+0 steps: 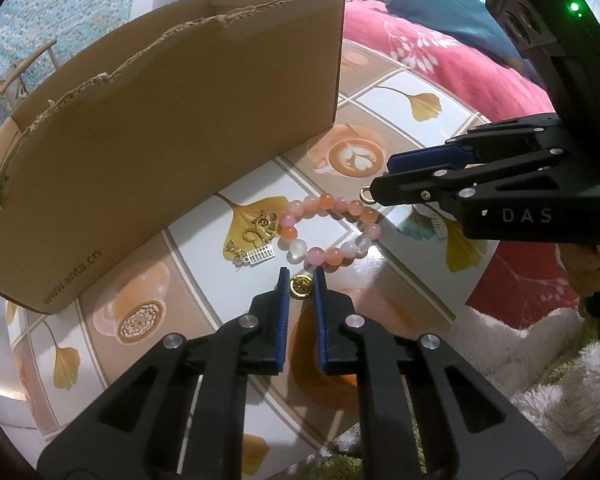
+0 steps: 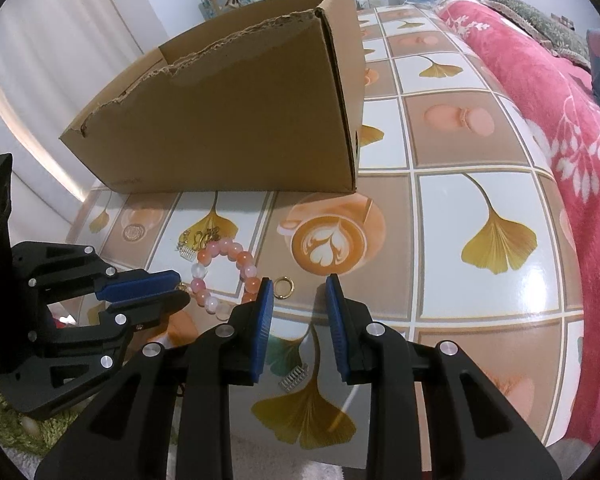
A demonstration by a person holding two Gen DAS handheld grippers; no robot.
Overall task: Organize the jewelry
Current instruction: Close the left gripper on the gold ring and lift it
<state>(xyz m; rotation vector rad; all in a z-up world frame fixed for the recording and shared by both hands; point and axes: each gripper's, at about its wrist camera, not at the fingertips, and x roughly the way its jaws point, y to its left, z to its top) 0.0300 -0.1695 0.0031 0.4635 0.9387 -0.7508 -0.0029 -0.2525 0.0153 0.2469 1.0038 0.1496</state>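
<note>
A pink and orange bead bracelet [image 1: 328, 232] lies on the patterned table; it also shows in the right wrist view [image 2: 224, 276]. Beside it lie a gold charm pendant with a small silver comb-like piece [image 1: 256, 240], a gold coin-like piece [image 1: 301, 286] and a gold ring [image 1: 367, 194], the ring also in the right wrist view [image 2: 283, 287]. My left gripper [image 1: 300, 280] is open with the coin-like piece between its fingertips. My right gripper [image 2: 298, 292] is open just right of the ring, low over the table. A small silver clip [image 2: 294, 378] lies under it.
An open cardboard box [image 1: 172, 120] with torn edges stands on the table behind the jewelry, also in the right wrist view [image 2: 236, 120]. A pink floral blanket [image 2: 560, 120] lies along the right side. Fluffy white and green fabric [image 1: 540, 380] lies below the table's near edge.
</note>
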